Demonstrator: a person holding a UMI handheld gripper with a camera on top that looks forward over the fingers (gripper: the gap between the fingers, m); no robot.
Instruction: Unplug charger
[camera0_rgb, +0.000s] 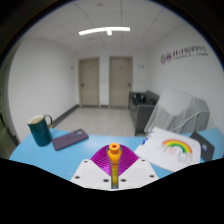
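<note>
Between the pink pads of the tongs (114, 168) stood an orange-yellow charger plug (115, 157), the fingers pressed narrowly against it. Beyond, on the blue desk (40, 158), sat a dark green mug (38, 129), a purple phone (70, 141) and a rainbow drawing (176, 147).

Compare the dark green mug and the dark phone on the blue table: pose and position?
The dark green mug with a handle stands upright; the dark flat rectangular phone lies flat. The mug sits farther out to the left; the phone lies nearer the gripper, whose fingers hold an orange-tipped object between them. Both are dark and rest on the light blue table, left of the rainbow drawing on white paper.
</note>
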